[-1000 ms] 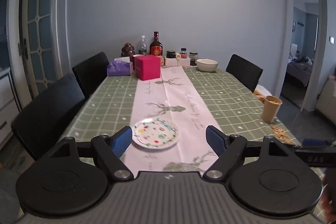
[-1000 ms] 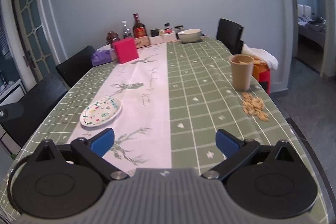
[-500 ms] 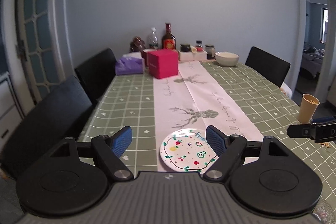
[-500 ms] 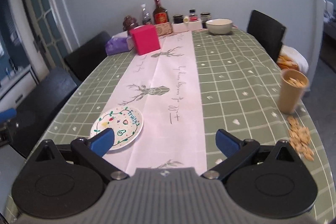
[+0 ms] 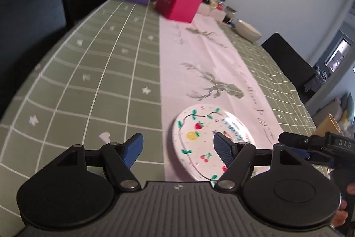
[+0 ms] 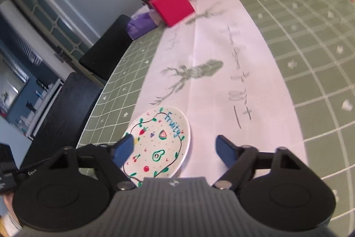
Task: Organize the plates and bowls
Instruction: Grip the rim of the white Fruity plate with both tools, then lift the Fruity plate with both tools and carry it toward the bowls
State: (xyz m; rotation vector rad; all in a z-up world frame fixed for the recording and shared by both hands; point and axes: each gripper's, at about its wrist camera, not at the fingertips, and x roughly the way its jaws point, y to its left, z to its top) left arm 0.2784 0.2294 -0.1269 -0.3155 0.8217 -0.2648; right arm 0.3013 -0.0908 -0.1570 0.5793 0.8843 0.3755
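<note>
Fruit-print plate (image 6: 159, 143) is lying flat on the near end of the pink runner (image 6: 221, 63). Both grippers are gaping, holding nothing. Left gripper (image 5: 177, 149) is hovering beside its left rim, right gripper (image 6: 175, 148) over its right rim, seemingly nearer.

A round white plate printed with fruit, green vines and the blue word "Fruity" (image 6: 163, 143) lies flat on the pale runner near the tabletop's near edge, while a plain cream ceramic bowl (image 5: 247, 30) stands upright far off at the tabletop's other end
</note>
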